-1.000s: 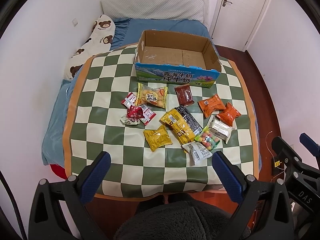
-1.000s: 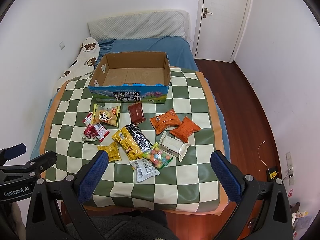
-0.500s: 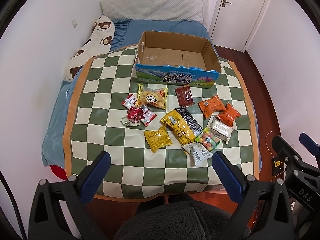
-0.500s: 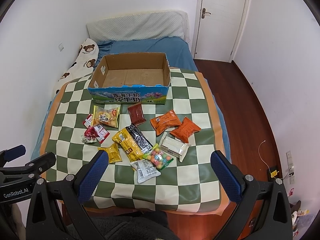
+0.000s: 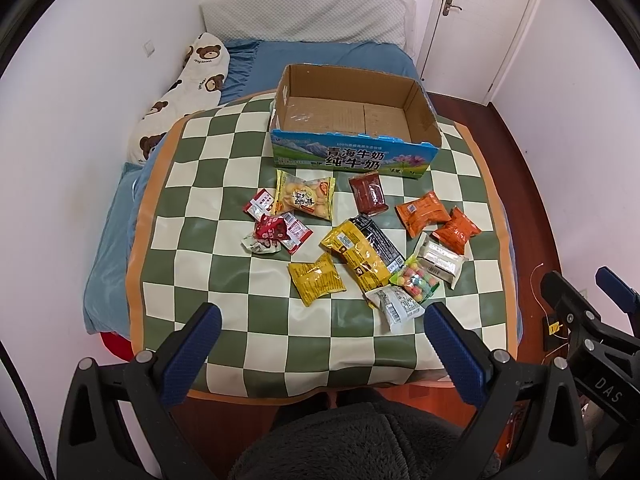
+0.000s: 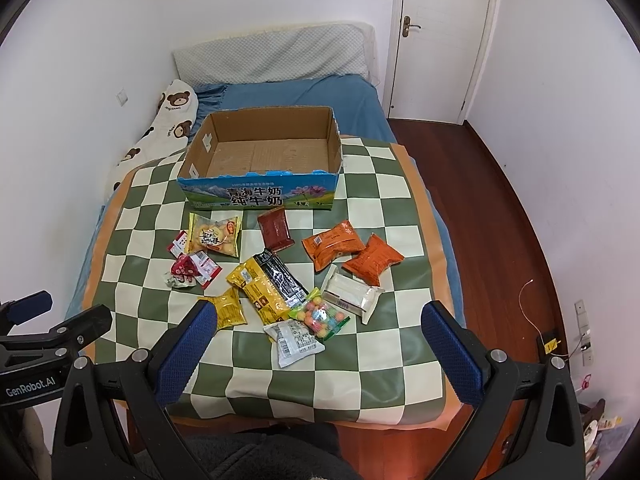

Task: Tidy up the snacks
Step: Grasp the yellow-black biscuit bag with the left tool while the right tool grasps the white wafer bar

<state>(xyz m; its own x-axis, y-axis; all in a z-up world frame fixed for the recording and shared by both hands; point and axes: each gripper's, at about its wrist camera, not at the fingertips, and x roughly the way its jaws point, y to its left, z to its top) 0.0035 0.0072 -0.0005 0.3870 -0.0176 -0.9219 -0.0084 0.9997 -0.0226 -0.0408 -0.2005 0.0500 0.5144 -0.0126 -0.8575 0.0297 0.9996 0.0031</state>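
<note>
Left wrist view shows your cardboard box empty, every snack packet loose on the desk, both hand-held grippers gaping wide, holding nothing.

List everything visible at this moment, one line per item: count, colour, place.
cardboard box: 1, brown inside with blue printed front, far side of table, nothing in it
table: 1, green-and-cream check cloth with orange border
orange packets: 2, right of the pile, touching
dark red packet: 1, just before the box
yellow packets: 3; one pale at left, one long in the middle, one small nearest
black packet: 1, lying against the long yellow one
red-and-white sachets: a few, left cluster
white packets: 2, right and near edge
candy bag: 1, clear, multicoloured balls
bed: 1, blue sheet, behind table
bear pillow: 1, white and brown
door: 1, white, shut
left gripper: black, blue pads, open
right gripper: same, open
</note>
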